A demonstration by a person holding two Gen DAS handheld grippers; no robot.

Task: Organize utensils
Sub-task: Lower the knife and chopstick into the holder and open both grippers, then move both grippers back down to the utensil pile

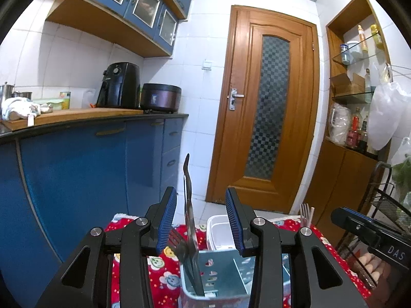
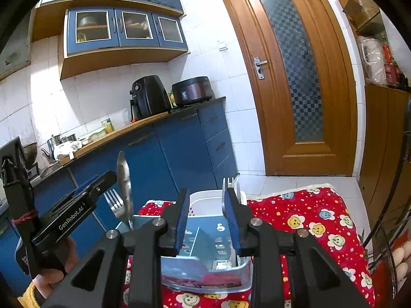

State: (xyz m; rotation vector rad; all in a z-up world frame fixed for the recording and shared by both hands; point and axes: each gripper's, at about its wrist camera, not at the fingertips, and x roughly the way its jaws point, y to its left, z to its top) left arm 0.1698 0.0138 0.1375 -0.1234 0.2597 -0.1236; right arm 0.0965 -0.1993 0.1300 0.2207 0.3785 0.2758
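A shiny metal utensil holder (image 1: 218, 269) (image 2: 205, 238) with inner dividers stands on a red smiley-print cloth (image 1: 159, 277) (image 2: 308, 215). A knife (image 1: 188, 205) (image 2: 123, 179) and a fork (image 1: 177, 242) (image 2: 113, 202) stand upright in its left compartment. More forks (image 1: 305, 213) (image 2: 228, 182) stick up from its right side. My left gripper (image 1: 200, 190) is open above the holder, with the knife standing between its blue pads and touching neither. My right gripper (image 2: 206, 191) is open too, with nothing between its pads; the forks rise just behind its right finger.
A white plastic tub (image 1: 218, 231) (image 2: 205, 197) sits right behind the holder. Blue cabinets with a counter (image 1: 77, 118) run along the left. A wooden door (image 1: 267, 102) is ahead. A black wire rack (image 1: 385, 200) and a shelf of bottles stand at the right.
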